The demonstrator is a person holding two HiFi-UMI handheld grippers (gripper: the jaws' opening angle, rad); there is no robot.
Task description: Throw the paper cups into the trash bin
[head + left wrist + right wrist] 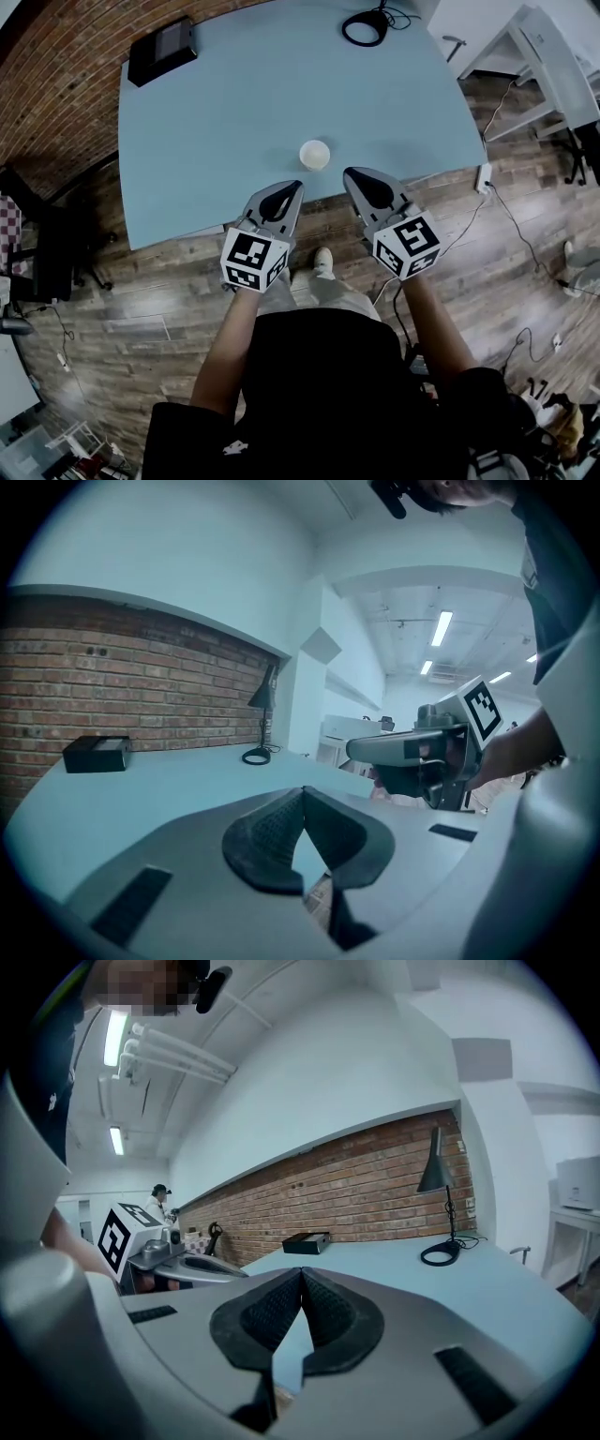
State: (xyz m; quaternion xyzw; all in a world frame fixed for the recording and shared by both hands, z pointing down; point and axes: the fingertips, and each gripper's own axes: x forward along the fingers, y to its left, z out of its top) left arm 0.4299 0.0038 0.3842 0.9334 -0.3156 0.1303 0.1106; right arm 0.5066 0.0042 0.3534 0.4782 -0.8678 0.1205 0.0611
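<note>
The left gripper (303, 794) has its jaws closed tip to tip. The ribbed black pads (267, 834) meet at the front, with only a small wedge of gap behind them and nothing in it. The right gripper (301, 1271) is the same, pads (272, 1314) pressed together at the tips and holding nothing.

In the head view the left gripper (298, 185) and the right gripper (349, 173) sit side by side, apart from each other. Each is at the end of a bare forearm, and both tips reach over the near edge of the light blue table (234, 141). Each shows up in the other's camera, the right gripper (354, 750) held about level and the left gripper (239, 1275) likewise.

The paper cup (315, 155) stands upright, mouth up, on the table just beyond the two tips and roughly between them. It touches neither gripper.

Farther back, a black box (162, 52) lies at the table's far left corner by the brick wall (56, 75). The ring base of a black desk lamp (366, 26) sits at the far edge with its cord trailing off. Both also show in the left gripper view, the black box (96, 754) and the desk lamp (261, 726).

A white shelf unit (539, 47) stands off to the right. A power strip (485, 176) and loose cables lie on the wood floor (506, 272) beside the table. A dark chair (37, 244) is at the left. In the right gripper view, a person in a cap (159, 1200) stands far off near the brick wall.
</note>
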